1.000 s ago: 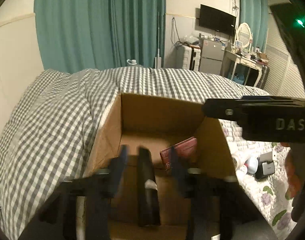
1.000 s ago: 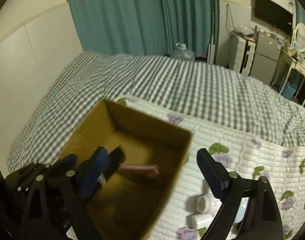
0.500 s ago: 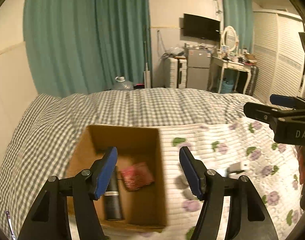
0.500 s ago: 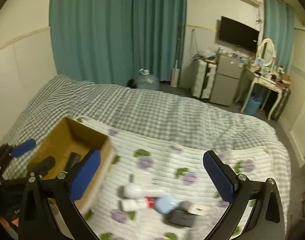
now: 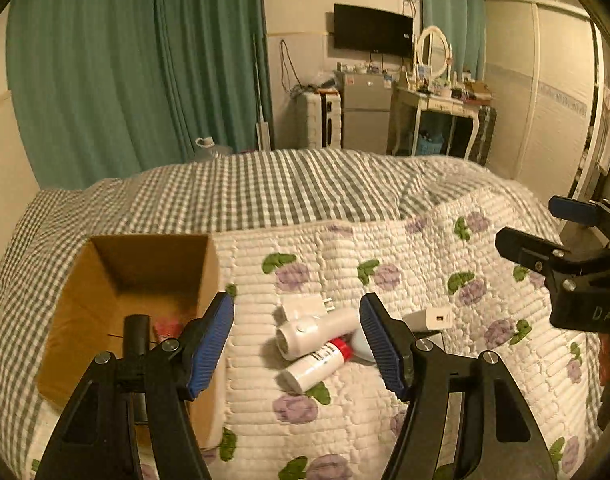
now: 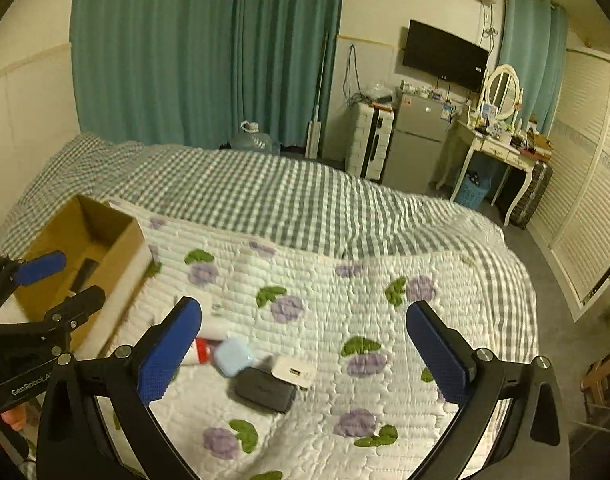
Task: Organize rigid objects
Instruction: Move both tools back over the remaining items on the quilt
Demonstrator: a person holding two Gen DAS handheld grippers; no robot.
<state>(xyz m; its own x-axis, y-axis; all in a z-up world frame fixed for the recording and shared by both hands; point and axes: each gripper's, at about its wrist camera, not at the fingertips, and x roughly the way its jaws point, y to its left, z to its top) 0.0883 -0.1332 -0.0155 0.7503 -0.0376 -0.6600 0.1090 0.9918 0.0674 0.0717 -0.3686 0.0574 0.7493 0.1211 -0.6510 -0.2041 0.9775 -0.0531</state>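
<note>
Both views are dim and yellow-tinted, lit from overhead. Fisheye bending curves the curtain (image 5: 137, 72) and wardrobe (image 6: 593, 184), with black corners. Beside the box (image 6: 85, 248) in the right view, small items smear with motion blur. No glare; soft shadows fill the box.
</note>
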